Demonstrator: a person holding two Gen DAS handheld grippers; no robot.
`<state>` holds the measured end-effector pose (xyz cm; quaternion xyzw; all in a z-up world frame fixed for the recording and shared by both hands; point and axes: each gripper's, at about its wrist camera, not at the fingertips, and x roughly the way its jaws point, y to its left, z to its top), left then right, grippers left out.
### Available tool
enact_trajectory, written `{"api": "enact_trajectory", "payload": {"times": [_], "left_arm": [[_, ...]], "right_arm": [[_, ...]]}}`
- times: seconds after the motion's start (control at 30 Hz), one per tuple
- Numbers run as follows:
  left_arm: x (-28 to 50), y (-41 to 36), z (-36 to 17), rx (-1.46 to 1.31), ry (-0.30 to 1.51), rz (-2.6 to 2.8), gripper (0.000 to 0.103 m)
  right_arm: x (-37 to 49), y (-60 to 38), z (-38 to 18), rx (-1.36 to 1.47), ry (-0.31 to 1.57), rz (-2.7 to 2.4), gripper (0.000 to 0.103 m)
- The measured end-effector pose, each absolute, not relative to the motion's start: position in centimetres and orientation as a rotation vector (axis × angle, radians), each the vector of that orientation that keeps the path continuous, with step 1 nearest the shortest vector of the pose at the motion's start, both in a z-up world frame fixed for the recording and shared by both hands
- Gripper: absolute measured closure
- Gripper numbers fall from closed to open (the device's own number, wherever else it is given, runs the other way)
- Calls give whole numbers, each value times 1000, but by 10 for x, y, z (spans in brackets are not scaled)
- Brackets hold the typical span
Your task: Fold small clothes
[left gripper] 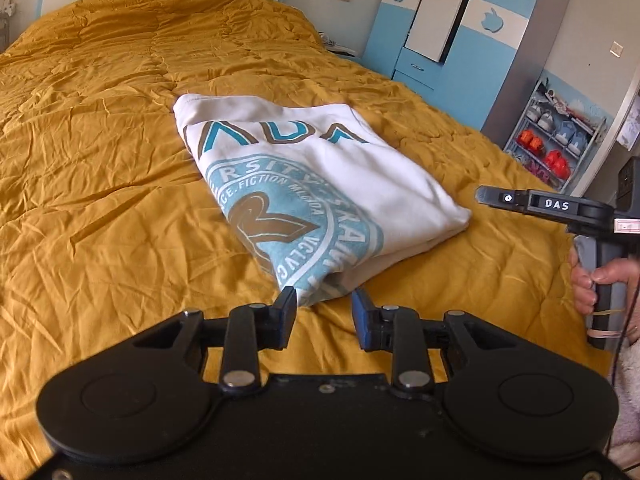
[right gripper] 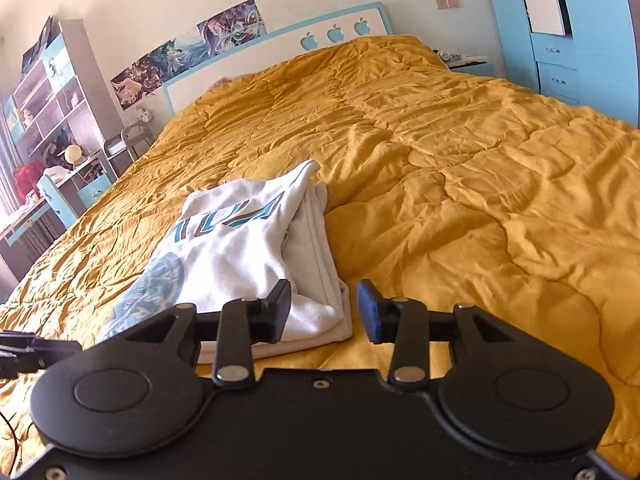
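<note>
A white garment (left gripper: 320,184) with a teal and brown print lies folded in a compact stack on the yellow quilt (left gripper: 100,200). My left gripper (left gripper: 325,300) is open and empty, its fingertips just short of the stack's near corner. My right gripper (right gripper: 324,294) is open and empty, close to the folded garment's (right gripper: 248,248) near right corner. In the left wrist view the right gripper (left gripper: 486,194) shows from the side at the right, just past the stack's right edge, held by a hand (left gripper: 592,280).
The quilt covers a large bed with a white and blue headboard (right gripper: 280,48). A blue wardrobe (left gripper: 460,40) and a shoe rack (left gripper: 556,136) stand right of the bed. A desk and shelves (right gripper: 56,128) stand to its left.
</note>
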<state>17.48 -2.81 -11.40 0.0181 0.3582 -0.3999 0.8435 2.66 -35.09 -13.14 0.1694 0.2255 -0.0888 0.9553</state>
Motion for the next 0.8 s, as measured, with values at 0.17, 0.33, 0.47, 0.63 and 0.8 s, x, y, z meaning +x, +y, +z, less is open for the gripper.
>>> {"api": "enact_trajectory", "payload": {"times": [0.17,0.33,0.47,0.63,0.8], "left_arm": [[187,-29,-124,25,746,-810,75],[196,-34,-130,4,797,-807,90],[197,-38,-132,5,796,-798,90],[200,-46,-137,8,811,-764,91],[188,-51,-116,43,757,-693,96]], "right_arm": [[32,-333,-130,208,481,-175,66],[45,-334,-132,164,510,-121,67],[65,-334,-132,96,547,-79,67],[89,-332,-142,75,612,-10,91],[77,-335,-128,90,542,-48,100]]}}
